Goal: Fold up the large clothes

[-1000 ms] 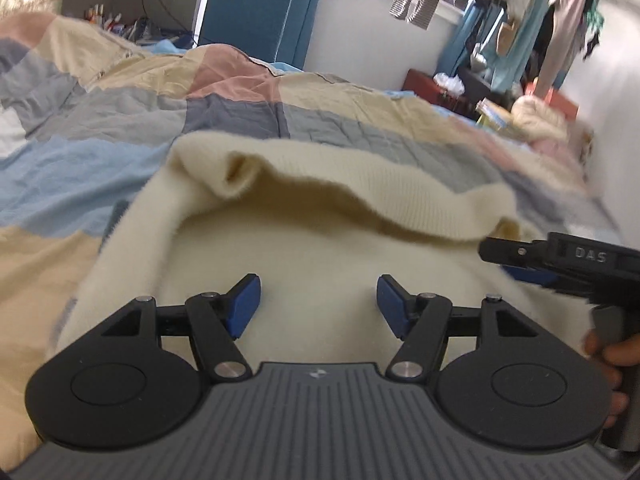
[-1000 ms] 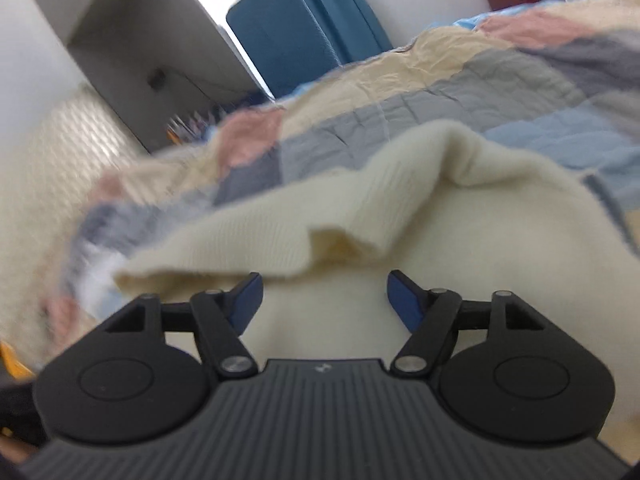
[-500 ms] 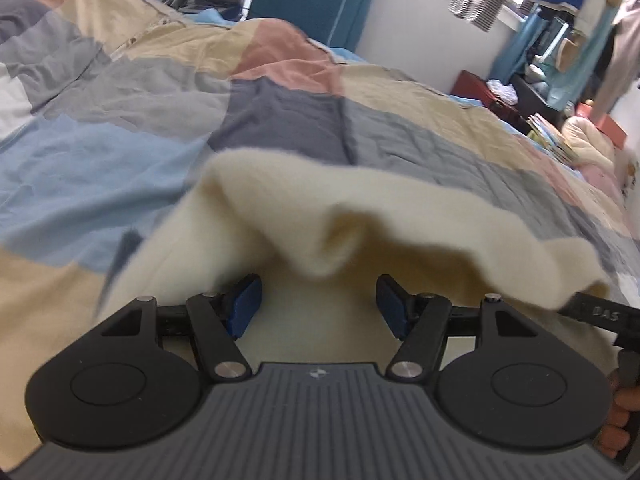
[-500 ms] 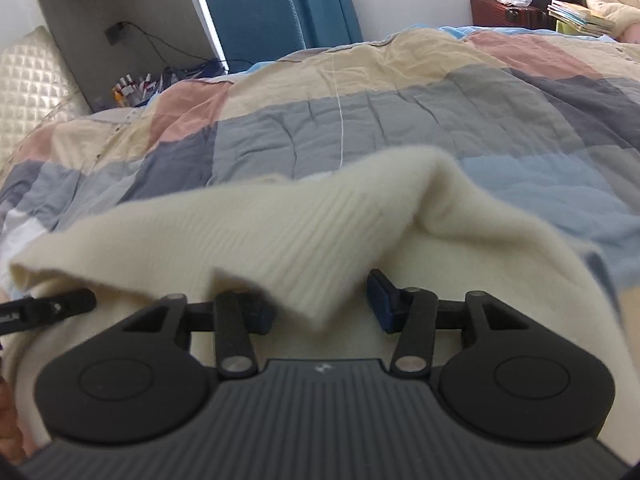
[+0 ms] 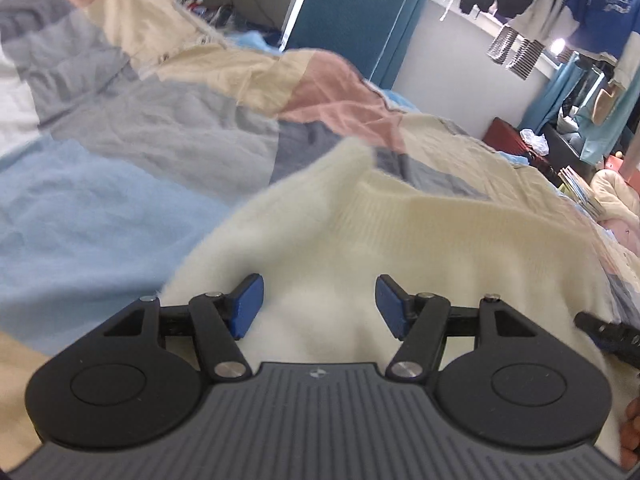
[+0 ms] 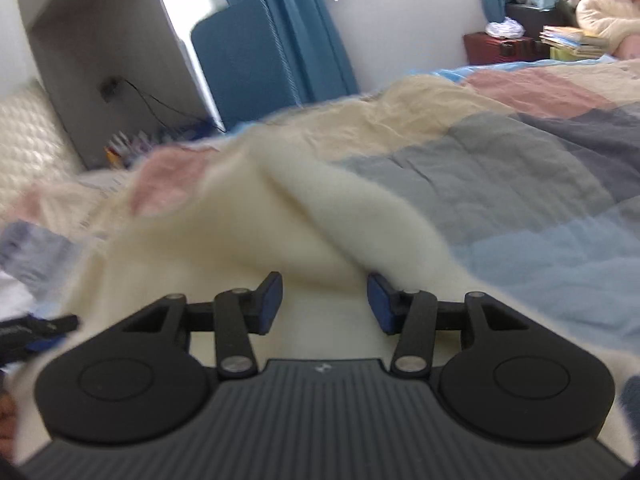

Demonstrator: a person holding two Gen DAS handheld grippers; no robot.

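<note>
A cream knitted sweater lies on the patchwork quilt, its ribbed hem folded over towards the far side. My left gripper is open just above the sweater's near part, nothing between its blue pads. My right gripper is open too, low over the same sweater, with a thick fold lying against its right pad. The right gripper's tip shows at the right edge of the left wrist view; the left gripper's tip shows at the left edge of the right wrist view.
The quilt covers a bed. Behind it are a blue padded panel, a white wall ledge with hanging clothes, a red cabinet with books and a white shelf unit.
The raised hem that arched over both grippers has dropped forward and now lies flat on the sweater. Both grippers have let it go and drawn back a little; the right one opened wider.
</note>
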